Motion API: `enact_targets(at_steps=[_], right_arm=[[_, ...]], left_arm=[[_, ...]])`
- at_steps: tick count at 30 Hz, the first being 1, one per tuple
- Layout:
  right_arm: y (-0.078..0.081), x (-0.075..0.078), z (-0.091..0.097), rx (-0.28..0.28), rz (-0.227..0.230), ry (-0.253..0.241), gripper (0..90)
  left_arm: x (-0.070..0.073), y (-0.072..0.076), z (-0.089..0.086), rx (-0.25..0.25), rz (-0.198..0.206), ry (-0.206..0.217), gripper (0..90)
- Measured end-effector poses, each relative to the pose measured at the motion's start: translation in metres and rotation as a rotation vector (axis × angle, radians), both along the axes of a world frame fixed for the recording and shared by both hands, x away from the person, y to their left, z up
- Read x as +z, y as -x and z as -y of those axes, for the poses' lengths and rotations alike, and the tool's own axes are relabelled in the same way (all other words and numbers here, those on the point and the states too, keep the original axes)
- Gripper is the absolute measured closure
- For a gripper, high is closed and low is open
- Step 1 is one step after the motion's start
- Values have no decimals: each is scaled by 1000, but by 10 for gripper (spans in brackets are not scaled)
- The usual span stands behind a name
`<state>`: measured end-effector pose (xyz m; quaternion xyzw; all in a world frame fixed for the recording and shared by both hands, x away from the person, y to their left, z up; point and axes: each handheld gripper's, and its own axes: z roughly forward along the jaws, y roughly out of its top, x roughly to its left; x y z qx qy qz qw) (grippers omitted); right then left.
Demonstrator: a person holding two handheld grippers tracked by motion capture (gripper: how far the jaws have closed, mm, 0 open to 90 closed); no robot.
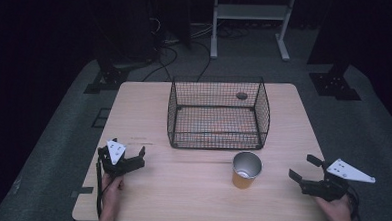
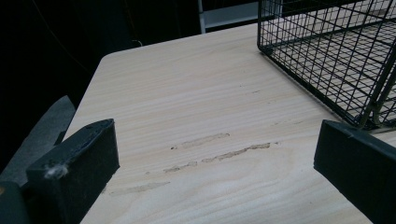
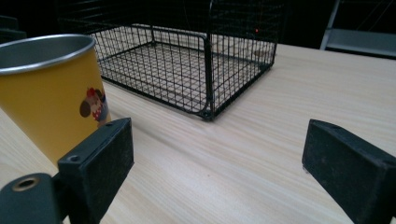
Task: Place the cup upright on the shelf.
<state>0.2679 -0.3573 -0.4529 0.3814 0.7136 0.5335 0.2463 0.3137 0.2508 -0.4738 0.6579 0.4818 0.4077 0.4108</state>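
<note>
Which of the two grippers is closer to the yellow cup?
The right gripper: the yellow cup stands just off its jaws, while the left gripper sits farther away at the table's other side.

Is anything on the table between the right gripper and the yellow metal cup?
Nothing visible: bare wooden table lies between the open right gripper and the yellow metal cup. The black wire basket stands beyond it.
</note>
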Motion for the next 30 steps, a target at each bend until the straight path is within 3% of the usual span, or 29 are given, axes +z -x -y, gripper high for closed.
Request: enact_targets(at_steps=[15, 30], right_arm=[[0, 11, -8, 24, 25, -4, 84], [0, 14, -30, 122, -3, 42, 84]], left_arm=[[0, 1, 1, -7, 4, -8, 0], [0, 1, 1, -4, 4, -2, 0]])
